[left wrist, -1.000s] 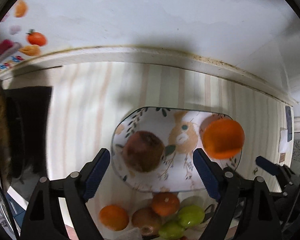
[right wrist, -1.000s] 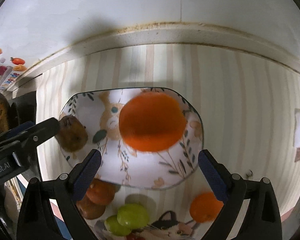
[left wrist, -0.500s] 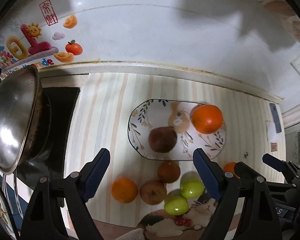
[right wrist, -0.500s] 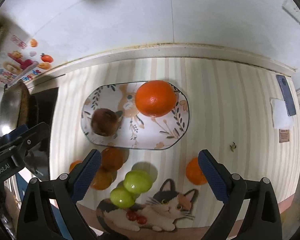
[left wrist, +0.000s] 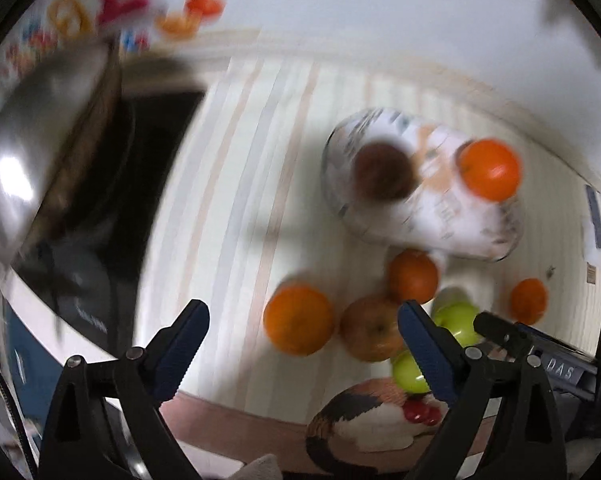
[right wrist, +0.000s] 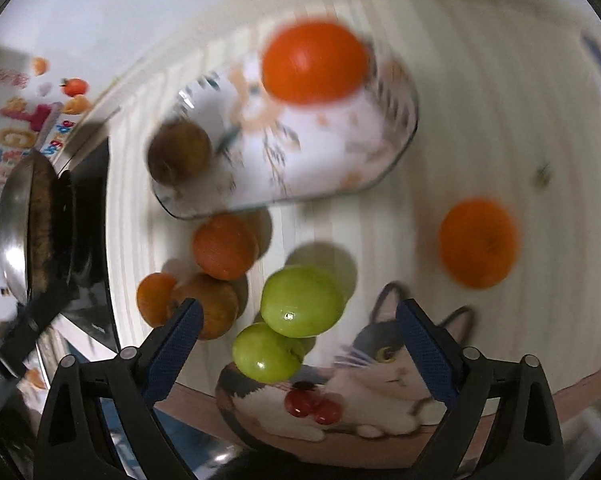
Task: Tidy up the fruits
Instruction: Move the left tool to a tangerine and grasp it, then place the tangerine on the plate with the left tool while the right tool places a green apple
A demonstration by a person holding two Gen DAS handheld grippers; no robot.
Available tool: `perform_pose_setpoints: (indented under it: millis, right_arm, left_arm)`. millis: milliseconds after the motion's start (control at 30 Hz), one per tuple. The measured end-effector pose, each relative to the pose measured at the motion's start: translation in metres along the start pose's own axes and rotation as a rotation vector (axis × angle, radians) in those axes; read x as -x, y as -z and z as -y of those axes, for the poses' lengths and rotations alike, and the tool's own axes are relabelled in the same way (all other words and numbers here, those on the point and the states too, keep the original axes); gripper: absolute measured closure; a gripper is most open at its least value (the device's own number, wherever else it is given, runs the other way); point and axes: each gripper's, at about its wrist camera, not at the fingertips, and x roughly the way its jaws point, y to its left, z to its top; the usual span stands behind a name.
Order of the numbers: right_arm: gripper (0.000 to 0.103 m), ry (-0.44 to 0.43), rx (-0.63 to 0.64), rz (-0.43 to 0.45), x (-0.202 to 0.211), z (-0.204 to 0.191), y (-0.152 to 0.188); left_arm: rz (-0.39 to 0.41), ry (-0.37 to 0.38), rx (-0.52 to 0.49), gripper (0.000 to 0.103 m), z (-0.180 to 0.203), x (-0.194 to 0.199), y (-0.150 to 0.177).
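Both tongs gape empty, left tongs (left wrist: 302,342) just widening, right tongs (right wrist: 296,344) just narrowing over two smooth green apples (right wrist: 290,320) near the patterned oval plate (right wrist: 380,152). Risk: crowded round fruit gets nudged, rolling off the striped worktop (right wrist: 480,120).

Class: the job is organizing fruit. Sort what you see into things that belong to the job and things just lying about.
Belongs to the job:
- patterned plate
- large orange and brown fruit on it
- two green apples
- loose oranges
- russet apple

Just lying about:
- metal pan
- black stove
- wall stickers
- cat picture
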Motion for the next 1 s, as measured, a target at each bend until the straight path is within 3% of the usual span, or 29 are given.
perform_pose_setpoints:
  millis: [133,367,433,500,667,800,1000]
  right_arm:
    - [0.022,-0.038,-0.058,-0.068,-0.035,0.01,-0.002]
    - [0.03,-0.014,-0.029,-0.086,-0.054,0.01,0.0]
    - [0.032,-0.006,-0.018,-0.084,-0.054,0.009,-0.002]
    - [0.036,0.014,0.001,-0.085,-0.054,0.006,-0.002]
    - [0.038,0.067,0.03,-0.091,-0.051,0.002,-0.001]
    - [0.038,0.125,0.069,-0.099,-0.045,0.012,0.009]
    - [0.037,0.117,0.106,-0.107,-0.047,0.014,0.019]
  left_arm:
    - [-0.12,0.05,0.102,0.007,-0.021,-0.043,0.002]
    - [-0.249,0.109,0.173,0.009,-0.026,-0.097,-0.001]
    - [-0.25,0.104,0.182,0.03,-0.027,-0.103,-0.001]
    - [-0.245,0.118,0.189,0.039,-0.027,-0.106,0.002]
    - [-0.206,0.041,0.143,0.04,-0.031,-0.097,0.019]
    - [-0.213,0.025,0.144,0.04,-0.039,-0.093,0.046]
    - [-0.174,-0.008,0.116,0.04,-0.034,-0.089,0.06]
